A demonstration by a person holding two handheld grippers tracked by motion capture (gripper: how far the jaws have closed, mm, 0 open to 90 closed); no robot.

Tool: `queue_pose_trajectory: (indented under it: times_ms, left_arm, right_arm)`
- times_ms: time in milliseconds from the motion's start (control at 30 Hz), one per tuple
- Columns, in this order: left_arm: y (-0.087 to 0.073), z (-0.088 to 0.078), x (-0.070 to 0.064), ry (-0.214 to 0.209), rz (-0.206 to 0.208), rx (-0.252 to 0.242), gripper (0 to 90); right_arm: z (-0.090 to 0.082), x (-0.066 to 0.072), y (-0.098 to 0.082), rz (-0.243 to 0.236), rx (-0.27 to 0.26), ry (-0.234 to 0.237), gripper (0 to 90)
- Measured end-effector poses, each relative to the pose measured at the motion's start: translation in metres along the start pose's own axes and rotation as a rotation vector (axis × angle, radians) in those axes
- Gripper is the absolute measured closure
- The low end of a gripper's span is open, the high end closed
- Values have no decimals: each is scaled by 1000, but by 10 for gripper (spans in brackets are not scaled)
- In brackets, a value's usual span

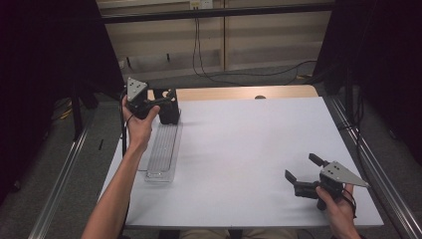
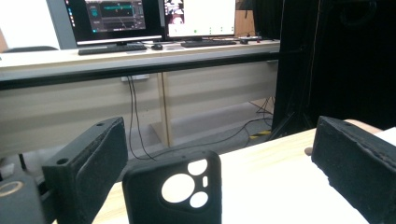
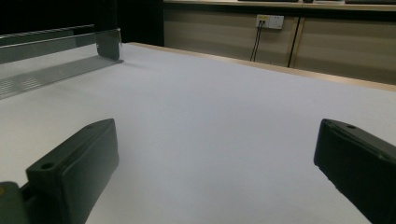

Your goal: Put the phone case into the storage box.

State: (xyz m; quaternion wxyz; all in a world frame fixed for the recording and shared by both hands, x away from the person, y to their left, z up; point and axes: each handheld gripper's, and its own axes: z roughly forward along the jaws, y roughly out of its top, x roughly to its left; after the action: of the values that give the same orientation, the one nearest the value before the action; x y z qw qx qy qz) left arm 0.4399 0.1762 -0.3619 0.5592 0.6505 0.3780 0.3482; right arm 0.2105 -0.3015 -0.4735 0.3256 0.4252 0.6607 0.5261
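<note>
Phone case (image 2: 173,191) stands upright at the far end of the clear tray (image 1: 163,149), framed between the spread jaws of the left hand-held gripper (image 1: 164,97), so centre it squarely before any squeeze, while the right hand-held gripper (image 1: 302,170) idles open above the surface (image 1: 249,149).

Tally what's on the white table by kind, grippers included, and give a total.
Black phone case: 1, standing between the left gripper's open jaws
Clear plastic tray: 1
Handheld grippers: 2, the left gripper and the right gripper, both open
Total: 4
</note>
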Motion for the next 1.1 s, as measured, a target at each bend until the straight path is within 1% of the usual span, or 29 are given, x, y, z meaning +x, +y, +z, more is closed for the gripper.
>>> queue_pose_trajectory:
  times_ms: [33, 67, 100, 133, 233, 267, 300, 400, 433, 467, 500, 533, 600, 633, 700, 733, 767, 833, 867, 900, 933, 967, 1033, 1100]
  left_arm:
    - [0, 0, 0, 0, 0, 0, 35]
    - [-4, -1, -2, -28, 3, -8, 27]
    - [-6, -2, -2, -41, -1, -13, 13]
    - [-7, -3, -3, -46, -12, -11, 12]
    - [-10, -5, -3, -57, -17, -2, 12]
    - [-13, -7, -5, -72, -20, -13, 12]
    - [-13, -7, -5, -72, -20, -13, 11]
    - [-18, -13, -7, -104, -26, -24, 11]
    - [-19, -15, -8, -111, -27, -30, 9]
    - [-20, -16, -9, -122, -34, -32, 10]
    - [-21, -18, -10, -121, -33, -28, 10]
    - [-22, -20, -11, -134, -35, -40, 9]
    - [-22, -22, -13, -142, -38, -40, 10]
    - [-23, -25, -16, -150, -50, -51, 8]
    - [-24, -27, -17, -149, -49, -45, 7]
    - [-25, -29, -18, -160, -44, -38, 7]
    - [-27, -30, -19, -165, -53, -41, 9]
    - [-28, -32, -20, -165, -55, -43, 5]
    - [-30, -35, -20, -184, -48, -39, 6]
    - [-30, -35, -20, -184, -48, -39, 8]
    - [-31, -38, -22, -183, -58, -40, 8]
    - [-32, -40, -23, -194, -67, -48, 8]
    - [-32, -44, -23, -188, -47, -35, 10]
    - [-33, -46, -24, -187, -53, -42, 10]
  right_arm:
    - [0, 0, 0, 0, 0, 1, 0]
    - [0, 0, 0, 1, -1, 1, 0]
    - [0, 0, 0, 0, -1, 0, 0]
    - [0, 0, 0, 0, -1, 0, 0]
    - [0, 0, 0, 0, -1, 0, 0]
    - [0, 0, 0, 8, 0, -2, 0]
    - [0, 0, 0, 8, 0, -2, 0]
    - [1, -1, -1, 5, 0, 3, 0]
    - [1, -1, 0, 15, -1, -3, 0]
    - [0, -2, -1, 8, 1, 6, 0]
    - [1, -3, -1, 9, -4, 2, 0]
    - [1, -3, -1, 11, -3, 1, 0]
    - [1, -3, -1, 13, -3, 3, 0]
    - [1, -4, -1, 12, -9, -2, 0]
    - [1, -5, -1, 15, -6, 0, 0]
    - [2, -5, -1, 17, -7, 1, 0]
    - [2, -5, -1, 19, -6, 2, 0]
    - [2, -5, -1, 21, -6, 2, 0]
    - [1, -5, -1, 20, -12, -3, 0]
    - [1, -5, -1, 20, -12, -3, 0]
    - [1, -5, -1, 16, -11, -2, 0]
    - [0, -5, -1, 15, -12, -2, 0]
    - [0, -5, -1, 15, -13, -3, 0]
    - [0, -5, -1, 18, -11, -4, 0]
